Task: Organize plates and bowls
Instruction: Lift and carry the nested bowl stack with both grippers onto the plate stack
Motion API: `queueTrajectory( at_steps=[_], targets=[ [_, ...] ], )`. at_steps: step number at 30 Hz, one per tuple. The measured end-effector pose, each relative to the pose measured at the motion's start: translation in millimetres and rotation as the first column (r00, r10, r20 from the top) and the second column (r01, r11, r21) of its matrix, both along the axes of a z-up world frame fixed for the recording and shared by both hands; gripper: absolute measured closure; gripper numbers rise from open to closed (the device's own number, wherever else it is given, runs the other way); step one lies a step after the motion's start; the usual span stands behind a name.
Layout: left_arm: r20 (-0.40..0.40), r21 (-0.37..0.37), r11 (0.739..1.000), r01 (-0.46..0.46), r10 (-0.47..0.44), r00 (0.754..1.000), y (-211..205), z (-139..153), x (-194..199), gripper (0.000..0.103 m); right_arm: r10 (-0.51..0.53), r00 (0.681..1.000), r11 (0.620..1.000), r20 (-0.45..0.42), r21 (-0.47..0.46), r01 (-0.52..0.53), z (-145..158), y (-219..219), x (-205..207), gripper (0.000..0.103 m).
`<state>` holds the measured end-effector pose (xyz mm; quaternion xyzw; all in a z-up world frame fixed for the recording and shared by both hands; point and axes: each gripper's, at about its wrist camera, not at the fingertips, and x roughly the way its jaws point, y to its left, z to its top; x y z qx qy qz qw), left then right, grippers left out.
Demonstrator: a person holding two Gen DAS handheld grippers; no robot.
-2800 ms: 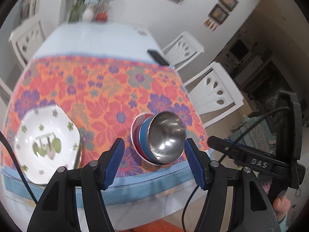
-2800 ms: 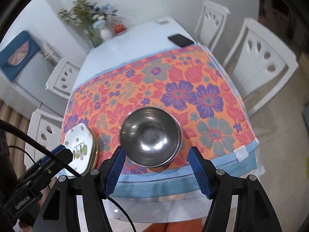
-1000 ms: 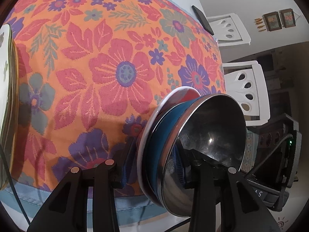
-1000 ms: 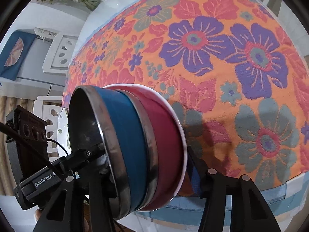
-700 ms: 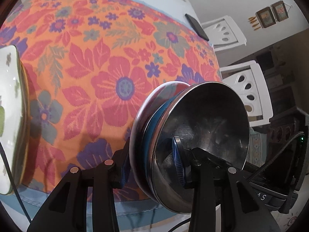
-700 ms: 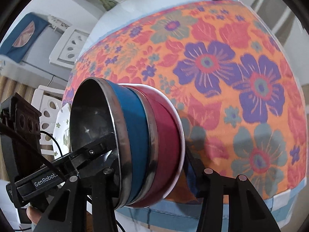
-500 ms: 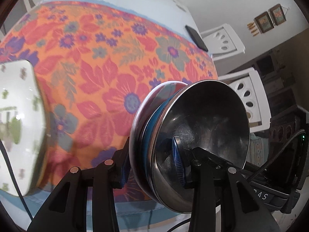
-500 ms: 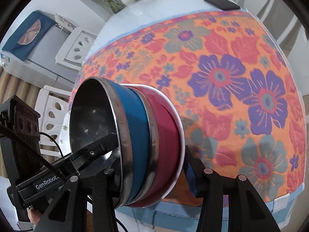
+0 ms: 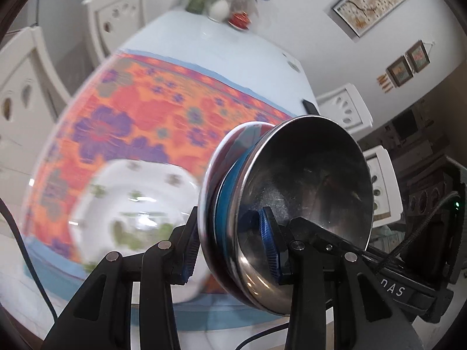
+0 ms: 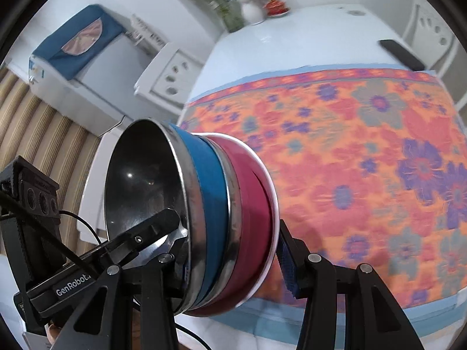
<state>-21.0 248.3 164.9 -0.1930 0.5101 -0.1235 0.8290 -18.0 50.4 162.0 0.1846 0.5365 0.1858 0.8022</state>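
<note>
both hand-held grippers have lifted the stack of bowls [image 9: 292, 204] off the table [image 9: 163, 116] since the earlier frame. left hand-held gripper [image 9: 230, 245] and right hand-held gripper [image 10: 233, 262] each clamp its rim on opposite sides, holding it above the plates [image 9: 131, 204]. next it calls for a steady, level carry to its spot.

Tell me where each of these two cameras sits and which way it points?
Left wrist: sits on the left claw, looking down along its fingers at the bowl stack, white plate and floral tablecloth; the other claw shows at lower right.
Right wrist: sits on the right claw, looking down at the same bowl stack from its opposite side; the other claw shows at lower left.
Shared: bowl stack, tablecloth, flower vase, phone.
</note>
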Motion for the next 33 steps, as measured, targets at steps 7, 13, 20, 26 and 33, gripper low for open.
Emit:
queueTrajectory(
  at_steps=[7, 13, 20, 26, 33],
  targets=[
    [-0.050, -0.005, 1.000, -0.021, 0.021, 0.999, 69.3, -24.8, -8.2, 0.068, 0.019, 0.997, 1.000, -0.072, 0.005, -0.019, -26.3, 70.2, 1.8, 0.056],
    [-0.125, -0.042, 0.999, 0.014, -0.020, 0.992, 88.5, -57.3, -9.0, 0.068, -0.016, 0.987, 1.000, -0.159, -0.026, 0.012, -62.9, 90.6, -0.1, 0.056],
    [-0.159, -0.050, 0.995, 0.081, -0.088, 0.983, 86.7, -77.8, -4.9, 0.068, -0.073, 0.977, 0.996, -0.199, -0.060, 0.062, -84.5, 87.7, 2.6, 0.056],
    [-0.168, -0.076, 0.992, 0.100, -0.112, 0.979, 89.1, -82.8, -2.4, 0.068, -0.092, 0.976, 0.994, -0.198, -0.082, 0.077, -84.3, 87.3, 4.6, 0.056],
    [-0.173, -0.101, 0.991, 0.093, -0.109, 0.979, 96.2, -82.5, -1.6, 0.068, -0.119, 0.967, 0.993, -0.227, -0.037, 0.113, -86.5, 80.4, 4.2, 0.056]
  ],
)
